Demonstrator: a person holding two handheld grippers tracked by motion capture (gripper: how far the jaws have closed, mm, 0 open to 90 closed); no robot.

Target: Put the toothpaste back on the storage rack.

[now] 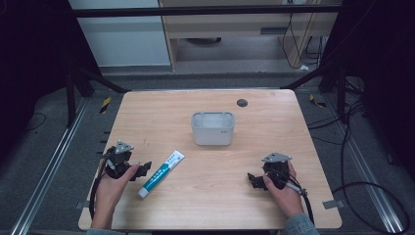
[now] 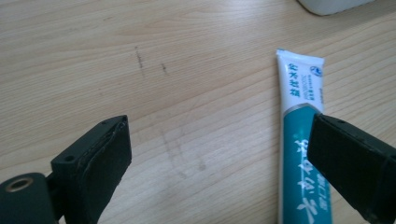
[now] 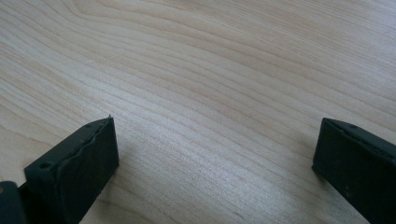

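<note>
A white and teal toothpaste tube (image 1: pixel 161 173) lies flat on the wooden table (image 1: pixel 274 122), slanting from front left to back right. My left gripper (image 1: pixel 142 170) rests just left of the tube, open, with nothing between its jaws. In the left gripper view the tube (image 2: pixel 302 140) runs partly behind the right jaw, and my left gripper (image 2: pixel 219 154) spans bare wood. A grey plastic bin (image 1: pixel 213 128) stands at the table's middle, past the tube. My right gripper (image 1: pixel 252 179) sits open at the front right, held low over bare wood (image 3: pixel 215 154).
A small dark round hole cover (image 1: pixel 242 103) lies near the table's back edge. The bin's corner (image 2: pixel 331 5) shows at the top of the left gripper view. Dark floor, metal rails and cables surround the table.
</note>
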